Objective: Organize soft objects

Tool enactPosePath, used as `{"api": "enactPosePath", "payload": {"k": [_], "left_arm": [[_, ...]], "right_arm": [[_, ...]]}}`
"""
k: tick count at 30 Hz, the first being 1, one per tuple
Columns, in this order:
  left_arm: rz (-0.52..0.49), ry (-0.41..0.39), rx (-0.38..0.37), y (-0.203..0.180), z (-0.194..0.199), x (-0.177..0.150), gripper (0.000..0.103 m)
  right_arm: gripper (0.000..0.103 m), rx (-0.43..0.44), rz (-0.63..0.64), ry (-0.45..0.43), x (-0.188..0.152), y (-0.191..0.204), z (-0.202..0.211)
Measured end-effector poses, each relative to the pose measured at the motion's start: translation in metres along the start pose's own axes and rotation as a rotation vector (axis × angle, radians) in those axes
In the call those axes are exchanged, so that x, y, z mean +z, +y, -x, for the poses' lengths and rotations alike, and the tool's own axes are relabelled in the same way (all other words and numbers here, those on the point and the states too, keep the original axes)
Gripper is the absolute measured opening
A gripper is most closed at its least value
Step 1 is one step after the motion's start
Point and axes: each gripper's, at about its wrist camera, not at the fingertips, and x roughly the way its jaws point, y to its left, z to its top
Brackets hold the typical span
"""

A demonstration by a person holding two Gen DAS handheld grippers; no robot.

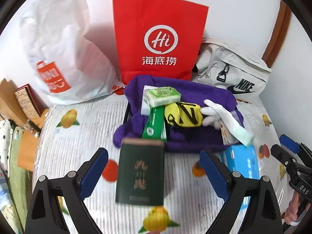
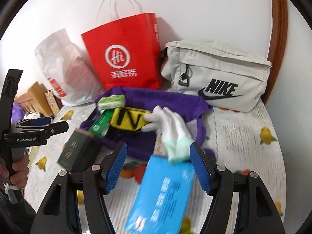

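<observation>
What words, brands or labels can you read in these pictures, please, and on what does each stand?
"Hi" and "海底捞": red paper bag.
"NIKE": grey waist bag.
"GenRobot.AI": left gripper.
"DAS": right gripper.
Dark green box, blue box, white plastic bag: print too blurred.

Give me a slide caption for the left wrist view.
Open left gripper above dark green box, facing purple towel piled with soft items.

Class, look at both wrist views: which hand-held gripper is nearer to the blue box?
Right. The right hand-held gripper has the blue box between its open fingers. The left hand-held gripper frames the dark green box, with the blue box off to its right.
</observation>
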Motion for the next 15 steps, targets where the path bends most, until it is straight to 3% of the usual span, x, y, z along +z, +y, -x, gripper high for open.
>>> {"api": "enactPosePath", "payload": {"k": [6,8,15], "left_arm": [[-0.002,-0.054,0.012,-0.006,0.047,-0.039,0.1],[-0.002,-0.08,0.018,-0.009,0.063,-0.052,0.102],[-0.007,-0.135,0.058,-0.021,0.107,-0.096,0.102]], "right_arm": [[0.067,0.0,-0.014,-0.003,-0.032,0.013,0.033],[0.078,-0.005,-0.019,-0.015,-0.042,0.016,0.047],[0.093,-0.022,-0.004,-0.083,-0.076,0.033,0.093]]}}
